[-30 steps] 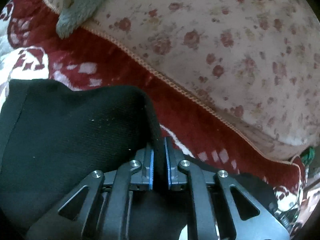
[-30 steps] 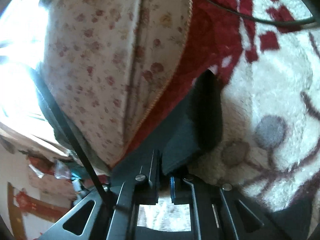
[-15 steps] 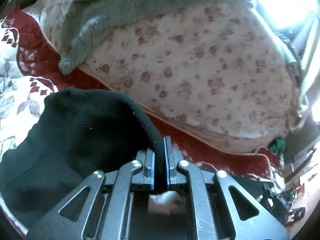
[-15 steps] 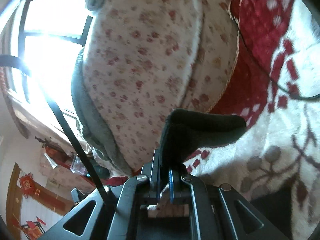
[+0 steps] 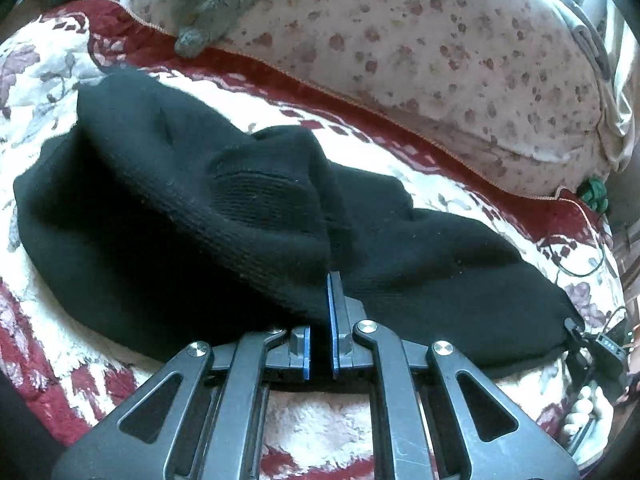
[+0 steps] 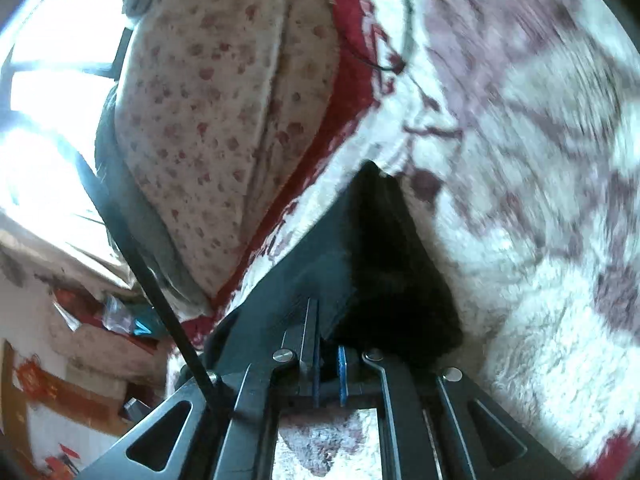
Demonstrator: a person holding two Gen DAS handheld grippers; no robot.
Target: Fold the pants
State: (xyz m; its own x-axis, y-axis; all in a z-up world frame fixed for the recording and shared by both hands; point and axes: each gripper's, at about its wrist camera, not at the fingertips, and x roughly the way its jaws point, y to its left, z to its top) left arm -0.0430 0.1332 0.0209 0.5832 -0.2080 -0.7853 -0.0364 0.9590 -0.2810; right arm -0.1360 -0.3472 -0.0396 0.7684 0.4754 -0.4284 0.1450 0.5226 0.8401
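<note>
The black knit pants (image 5: 224, 216) lie bunched across the white-and-red fleece blanket (image 5: 52, 344) in the left wrist view. My left gripper (image 5: 320, 320) is shut on a fold of the pants, which drapes over its left finger and hides that tip. At the far right edge of that view my right gripper (image 5: 576, 330) pinches the other end of the cloth. In the right wrist view the right gripper (image 6: 329, 356) is shut on a raised edge of the pants (image 6: 384, 264), which stretch away from its blue pads.
A floral quilt (image 5: 460, 60) is piled along the far side, with a grey fleece (image 5: 216, 8) on top of it. A thin black cable (image 6: 376, 62) lies on the blanket (image 6: 540, 208). A bright window and cluttered room show at the left of the right wrist view.
Both grippers have pulled back from the quilt, carrying the pants edge with them. The cloth now lies spread and bunched over the blanket in front of the left gripper.
</note>
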